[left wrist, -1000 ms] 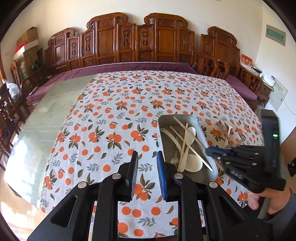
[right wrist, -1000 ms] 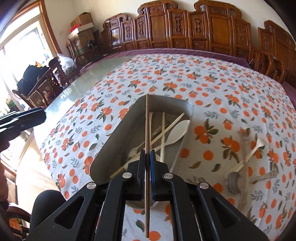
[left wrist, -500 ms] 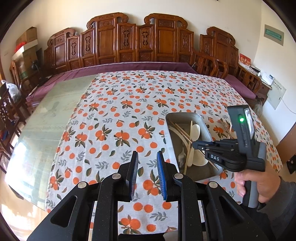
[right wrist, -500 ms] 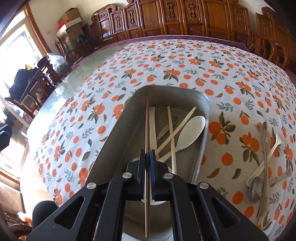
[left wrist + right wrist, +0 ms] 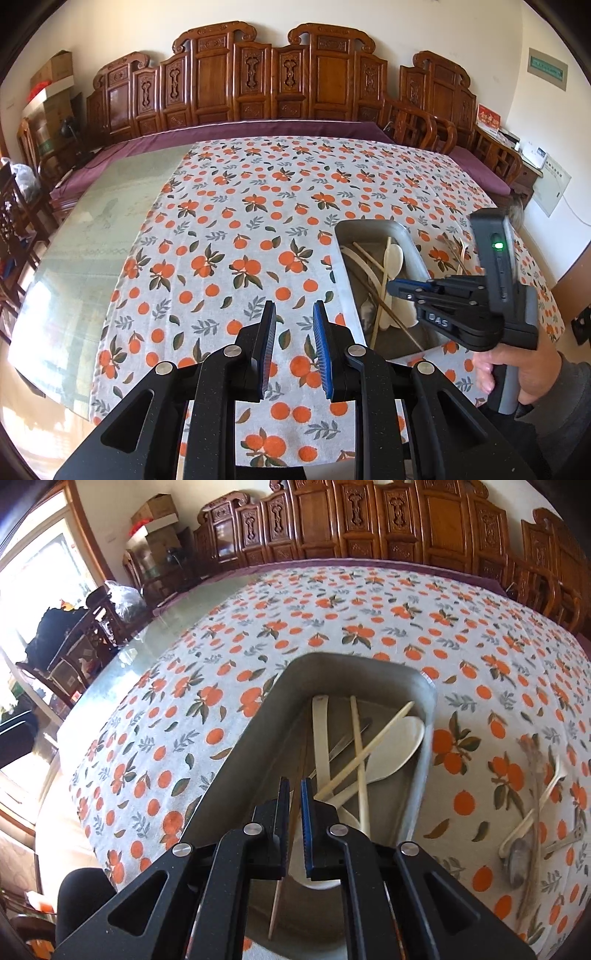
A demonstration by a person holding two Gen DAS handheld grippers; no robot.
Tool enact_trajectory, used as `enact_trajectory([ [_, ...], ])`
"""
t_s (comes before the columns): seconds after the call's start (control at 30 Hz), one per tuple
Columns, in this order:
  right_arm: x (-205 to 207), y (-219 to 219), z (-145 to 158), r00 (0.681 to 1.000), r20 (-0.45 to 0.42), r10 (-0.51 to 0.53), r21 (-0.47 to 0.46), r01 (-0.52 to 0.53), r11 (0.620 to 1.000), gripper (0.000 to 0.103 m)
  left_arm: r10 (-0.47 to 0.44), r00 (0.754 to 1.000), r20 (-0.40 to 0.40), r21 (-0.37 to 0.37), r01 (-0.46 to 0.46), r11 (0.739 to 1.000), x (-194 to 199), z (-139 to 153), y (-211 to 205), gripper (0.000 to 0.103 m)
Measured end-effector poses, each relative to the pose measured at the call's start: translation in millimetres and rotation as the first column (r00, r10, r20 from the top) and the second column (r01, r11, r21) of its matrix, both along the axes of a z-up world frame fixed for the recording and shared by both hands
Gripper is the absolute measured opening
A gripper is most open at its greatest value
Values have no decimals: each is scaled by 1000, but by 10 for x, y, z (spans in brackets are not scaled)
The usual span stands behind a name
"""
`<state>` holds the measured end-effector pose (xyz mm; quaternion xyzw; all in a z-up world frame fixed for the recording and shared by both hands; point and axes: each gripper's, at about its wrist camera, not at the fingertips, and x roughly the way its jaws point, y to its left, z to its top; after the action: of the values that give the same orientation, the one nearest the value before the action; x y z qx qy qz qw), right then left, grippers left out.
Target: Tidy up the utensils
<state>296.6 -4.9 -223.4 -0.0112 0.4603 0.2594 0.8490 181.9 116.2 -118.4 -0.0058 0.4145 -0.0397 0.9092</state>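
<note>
A metal tray (image 5: 258,734) (image 5: 373,226) on the orange-print tablecloth holds several chopsticks and pale spoons (image 5: 399,746). My right gripper (image 5: 294,786) (image 5: 391,286) hovers low over the tray with its jaws slightly apart. A brown chopstick (image 5: 280,886) lies loose between and below its fingers, dropping into the tray. My left gripper (image 5: 294,310) is open and empty above the cloth, left of the tray. More utensils (image 5: 532,812) lie on the cloth right of the tray.
Carved wooden chairs (image 5: 277,81) line the table's far side. Bare glass tabletop (image 5: 92,240) lies left of the cloth. Chairs and bags (image 5: 74,635) stand at the left by a window.
My right gripper has lowered over the tray and opened a little, releasing the brown chopstick it held. The left gripper pulled back slightly and stays open.
</note>
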Motion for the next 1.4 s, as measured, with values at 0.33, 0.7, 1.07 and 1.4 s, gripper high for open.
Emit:
enact_trajectory([
  [0.33, -370, -503, 388, 996, 85, -18, -24, 20, 1000, 8, -12, 999, 47, 0, 12, 1000, -224, 176, -241, 23],
  [0.7, -621, -1268, 539, 988, 124, -94, -59, 101, 993, 8, -38, 997, 67, -13, 39, 999, -328, 220, -614, 65],
  [1.07, -493, -1902, 403, 983, 80, -167, -86, 174, 981, 10, -102, 994, 39, -30, 104, 994, -120, 109, -1127, 84],
  [1.4, -93, -1921, -60, 988, -18, -156, -81, 154, 985, 10, -162, 987, -16, -41, 161, 986, 230, -53, -1453, 84],
])
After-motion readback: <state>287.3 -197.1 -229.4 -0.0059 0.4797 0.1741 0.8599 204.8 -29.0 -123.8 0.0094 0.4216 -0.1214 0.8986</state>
